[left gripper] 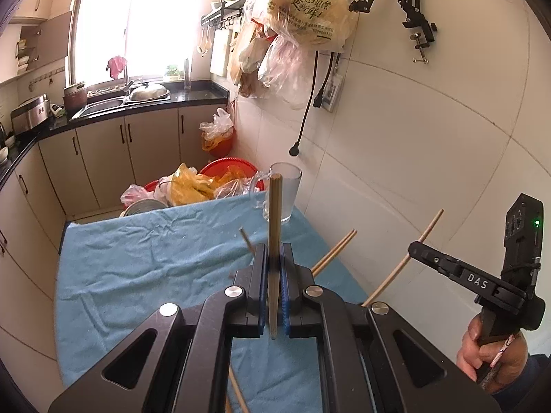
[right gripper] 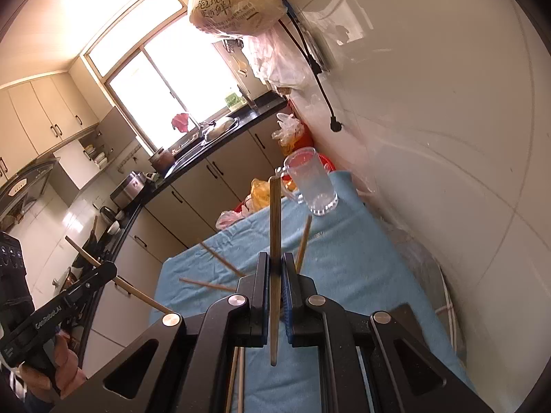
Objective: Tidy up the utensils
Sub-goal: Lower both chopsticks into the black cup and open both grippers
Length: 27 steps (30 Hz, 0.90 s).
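Two claws, left claw (left gripper: 274, 268) and right claw (right gripper: 274, 275), each clamp a chopstick (left gripper: 275, 227) above the cloth (left gripper: 144, 261).

The loose chopsticks (left gripper: 333, 252) on the blue cloth (left gripper: 144, 268) are partly hidden behind the left gripper (left gripper: 274, 265); one runs off the picture's bottom edge at six o'clock. In the right wrist view, two more chopsticks (right gripper: 237, 378) vanish under the right gripper (right gripper: 274, 268) and off the bottom. The window (left gripper: 137, 17) at eleven o'clock is blown out to white. The person's right hand (left gripper: 489, 354) is cut by the rim at four o'clock. Print on the hanging bag (left gripper: 310, 3) is too small to read.
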Available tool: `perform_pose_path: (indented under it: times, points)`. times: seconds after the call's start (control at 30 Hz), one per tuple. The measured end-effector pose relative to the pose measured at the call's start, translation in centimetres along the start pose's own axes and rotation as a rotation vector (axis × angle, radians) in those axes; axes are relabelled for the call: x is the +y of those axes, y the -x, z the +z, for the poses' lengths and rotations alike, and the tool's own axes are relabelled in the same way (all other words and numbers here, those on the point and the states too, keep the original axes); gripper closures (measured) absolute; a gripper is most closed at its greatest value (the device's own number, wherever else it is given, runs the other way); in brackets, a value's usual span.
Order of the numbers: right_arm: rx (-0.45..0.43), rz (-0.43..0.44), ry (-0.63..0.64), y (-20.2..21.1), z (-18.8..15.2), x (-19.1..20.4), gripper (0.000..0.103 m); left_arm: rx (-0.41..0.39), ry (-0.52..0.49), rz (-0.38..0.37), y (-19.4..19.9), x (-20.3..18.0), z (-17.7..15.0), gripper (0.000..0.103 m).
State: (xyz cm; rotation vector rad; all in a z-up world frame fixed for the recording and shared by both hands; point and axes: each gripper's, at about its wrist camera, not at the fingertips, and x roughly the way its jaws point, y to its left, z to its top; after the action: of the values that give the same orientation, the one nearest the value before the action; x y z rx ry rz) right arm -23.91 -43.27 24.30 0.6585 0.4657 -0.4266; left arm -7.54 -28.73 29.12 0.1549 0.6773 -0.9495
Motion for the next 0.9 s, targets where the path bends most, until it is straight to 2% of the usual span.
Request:
perform_pose_path:
  times: [0.23, 0.43, 0.9]
  points:
    - [-0.024, -0.008, 0.025, -2.0, 2.4, 0.7, 0.096, -0.015, 0.004, 0.0, -2.4, -0.7, 2.1, 0.097]
    - [-0.033, -0.017, 0.044, -4.0, 3.7, 1.0, 0.096, -0.006, 0.015, 0.007, -4.5, -0.7, 2.6, 0.097]
    - [0.015, -0.051, 0.065, -7.9, 3.3, 0.3, 0.096, 0.059, 0.039, 0.033, -8.8, -0.1, 0.9, 0.097]
